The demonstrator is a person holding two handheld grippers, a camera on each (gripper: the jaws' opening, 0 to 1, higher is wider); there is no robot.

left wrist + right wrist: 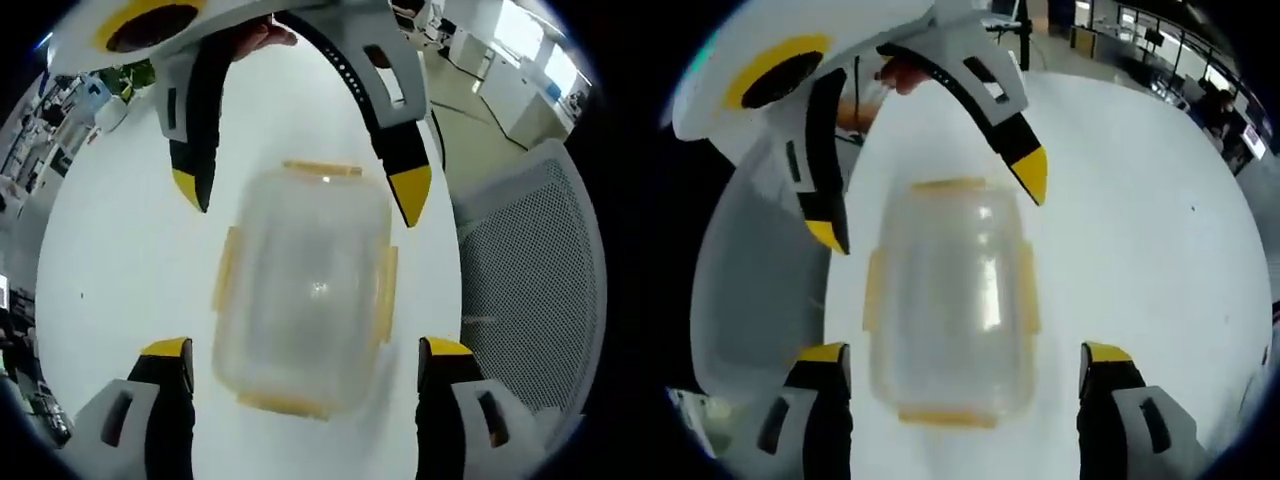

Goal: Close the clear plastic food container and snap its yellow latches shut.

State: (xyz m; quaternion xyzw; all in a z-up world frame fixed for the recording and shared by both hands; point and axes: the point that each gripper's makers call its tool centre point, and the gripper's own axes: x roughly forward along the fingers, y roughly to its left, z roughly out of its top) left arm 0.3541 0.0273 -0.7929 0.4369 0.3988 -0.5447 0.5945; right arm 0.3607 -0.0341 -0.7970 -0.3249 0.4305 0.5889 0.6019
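The clear plastic food container (305,290) (950,300) sits on the white table with its lid on top. Yellow latches (225,270) (1025,290) line its four sides; blur hides whether they are snapped down. My left gripper (305,350) is open, its yellow-tipped jaws wide on either side of the container's near end. My right gripper (962,352) is open in the same way at the opposite end. Each faces the other: the right gripper (300,192) comes in from the top of the left gripper view, and the left gripper (930,205) from the top of the right gripper view.
The round white table (120,270) (1140,220) carries the container. A grey mesh chair (540,270) (760,280) stands at the table's edge. A person's hand (255,35) (905,75) holds the far gripper. Office desks and plants lie beyond.
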